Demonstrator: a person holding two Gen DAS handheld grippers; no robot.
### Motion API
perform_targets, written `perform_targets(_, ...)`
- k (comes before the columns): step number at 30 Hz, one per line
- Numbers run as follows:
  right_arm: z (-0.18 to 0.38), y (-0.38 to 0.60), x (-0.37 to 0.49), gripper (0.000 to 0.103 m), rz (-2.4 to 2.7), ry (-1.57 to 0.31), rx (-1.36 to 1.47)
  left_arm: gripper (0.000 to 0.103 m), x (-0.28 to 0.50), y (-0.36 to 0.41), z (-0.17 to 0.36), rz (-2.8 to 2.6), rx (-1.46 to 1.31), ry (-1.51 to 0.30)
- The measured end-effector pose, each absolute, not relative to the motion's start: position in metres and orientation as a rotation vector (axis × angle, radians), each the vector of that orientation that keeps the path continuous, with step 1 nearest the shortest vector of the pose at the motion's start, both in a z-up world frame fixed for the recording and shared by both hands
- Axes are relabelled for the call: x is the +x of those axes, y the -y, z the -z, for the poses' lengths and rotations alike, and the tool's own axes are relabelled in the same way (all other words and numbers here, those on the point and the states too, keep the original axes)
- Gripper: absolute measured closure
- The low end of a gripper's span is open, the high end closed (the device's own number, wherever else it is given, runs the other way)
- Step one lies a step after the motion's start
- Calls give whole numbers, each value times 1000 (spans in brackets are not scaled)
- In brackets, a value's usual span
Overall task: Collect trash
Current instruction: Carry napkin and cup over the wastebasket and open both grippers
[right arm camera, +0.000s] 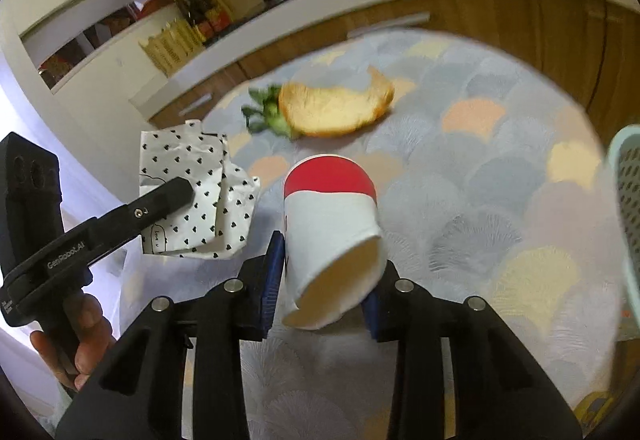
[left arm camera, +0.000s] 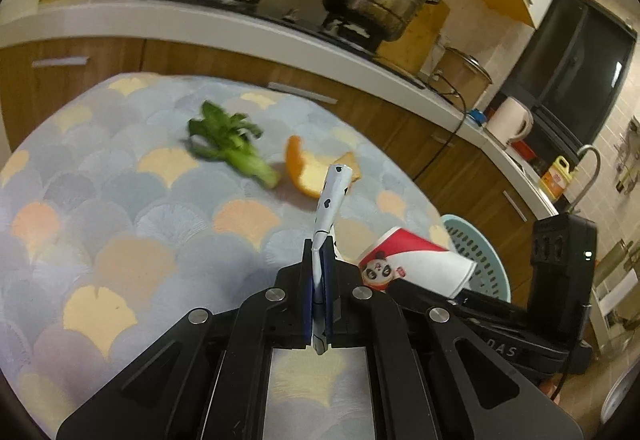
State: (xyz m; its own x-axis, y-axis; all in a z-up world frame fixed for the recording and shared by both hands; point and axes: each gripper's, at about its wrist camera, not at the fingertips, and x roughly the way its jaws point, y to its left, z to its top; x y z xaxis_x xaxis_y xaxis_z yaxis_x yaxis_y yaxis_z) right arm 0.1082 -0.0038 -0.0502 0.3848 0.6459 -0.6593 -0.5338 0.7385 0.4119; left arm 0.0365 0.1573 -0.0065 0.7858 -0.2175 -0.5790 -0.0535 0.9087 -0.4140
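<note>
My left gripper is shut on a white paper wrapper with black hearts, seen edge-on and sticking up past the fingertips. From the right wrist the same wrapper shows flat, with the left gripper's finger across it. My right gripper is shut on a red and white paper cup lying on its side, mouth toward the camera, squeezed out of round. The cup shows a panda print in the left view. On the table lie an orange peel and a green vegetable stalk.
The round table wears a pastel fan-pattern cloth. A pale teal perforated basket sits at its right edge. Behind runs a kitchen counter with a wok, a steel pot and a kettle. A hand holds the left gripper's handle.
</note>
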Motion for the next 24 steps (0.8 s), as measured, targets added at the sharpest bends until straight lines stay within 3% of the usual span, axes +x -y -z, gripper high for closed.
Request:
perform_targets(13, -33, 148, 106, 72, -375, -649, 91, 101, 100, -27, -58, 319, -257, -626)
perform_targets(19, -22, 221, 127, 72, -232, -682, 143, 101, 139, 34, -60, 416, -230, -654)
perform_targets(24, 18, 257, 143, 72, -149, -777, 189, 101, 170, 86, -32, 482, -205, -755)
